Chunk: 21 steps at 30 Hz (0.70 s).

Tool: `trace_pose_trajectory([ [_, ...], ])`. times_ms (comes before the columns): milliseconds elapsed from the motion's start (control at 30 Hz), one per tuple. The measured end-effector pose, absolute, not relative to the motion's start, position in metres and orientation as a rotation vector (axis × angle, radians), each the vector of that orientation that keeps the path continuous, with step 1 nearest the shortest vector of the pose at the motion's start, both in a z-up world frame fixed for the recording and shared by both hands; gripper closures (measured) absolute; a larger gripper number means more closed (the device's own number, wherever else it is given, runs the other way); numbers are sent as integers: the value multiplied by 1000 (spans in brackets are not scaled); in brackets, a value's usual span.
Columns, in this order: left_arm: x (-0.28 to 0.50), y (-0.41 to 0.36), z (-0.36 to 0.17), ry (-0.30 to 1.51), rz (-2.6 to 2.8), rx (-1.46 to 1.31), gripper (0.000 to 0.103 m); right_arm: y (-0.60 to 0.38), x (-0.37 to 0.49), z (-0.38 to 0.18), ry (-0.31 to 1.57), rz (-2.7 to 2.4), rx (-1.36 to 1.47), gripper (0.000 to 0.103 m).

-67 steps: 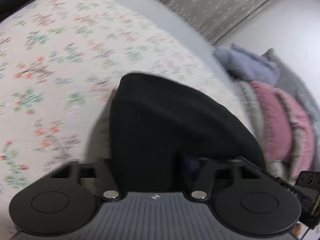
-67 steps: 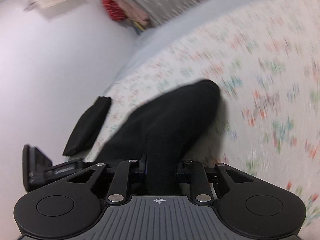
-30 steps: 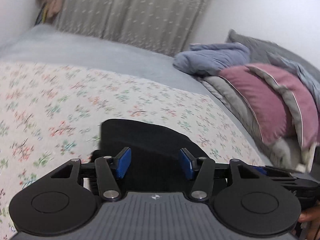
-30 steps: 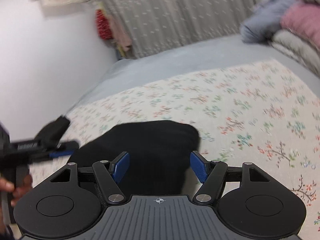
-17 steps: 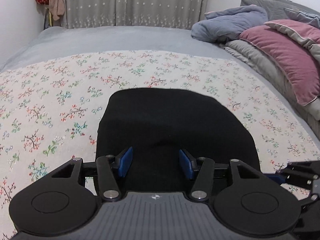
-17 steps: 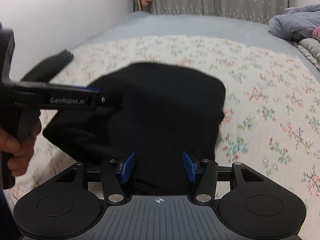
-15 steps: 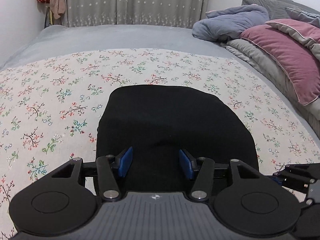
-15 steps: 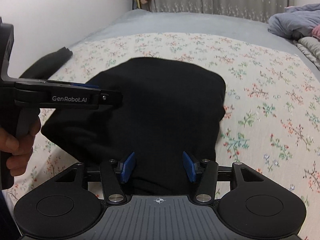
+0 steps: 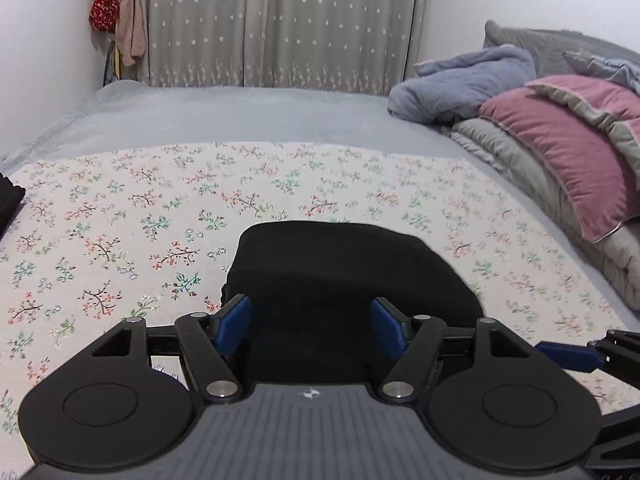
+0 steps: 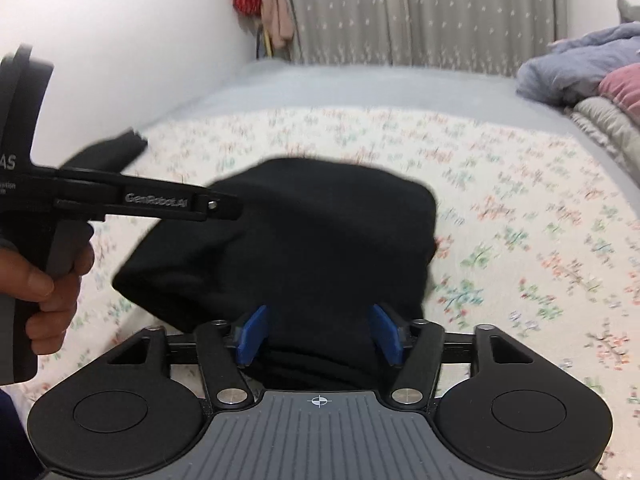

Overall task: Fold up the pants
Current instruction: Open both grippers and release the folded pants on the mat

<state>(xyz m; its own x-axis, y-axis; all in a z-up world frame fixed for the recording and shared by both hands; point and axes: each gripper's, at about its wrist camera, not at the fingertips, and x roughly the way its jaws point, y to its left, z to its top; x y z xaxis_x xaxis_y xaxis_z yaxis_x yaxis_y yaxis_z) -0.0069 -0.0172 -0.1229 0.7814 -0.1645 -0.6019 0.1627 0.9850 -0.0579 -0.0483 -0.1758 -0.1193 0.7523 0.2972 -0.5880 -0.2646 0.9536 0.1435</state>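
While the left gripper (image 9: pixel 311 322) spreads its fingers wider, the folded pants (image 9: pixel 344 276) lie released on the floral bed (image 9: pixel 120 220). Right view: right gripper (image 10: pixel 319 334) likewise opening over the pants, unpinched; best withdraw both without snagging.

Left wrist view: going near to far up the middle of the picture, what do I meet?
Left gripper with jaws opening → folded black pants → floral sheet → grey bedspread → grey curtain.
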Motion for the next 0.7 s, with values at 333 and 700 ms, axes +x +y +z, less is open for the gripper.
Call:
trace_pose_trajectory([
  [333, -54, -11, -112, 618, -145, 38, 19, -180, -88, -89, 560, 332, 22, 30],
  [700, -77, -14, -115, 661, -128, 8, 16, -195, -110, -89, 544, 267, 54, 23],
])
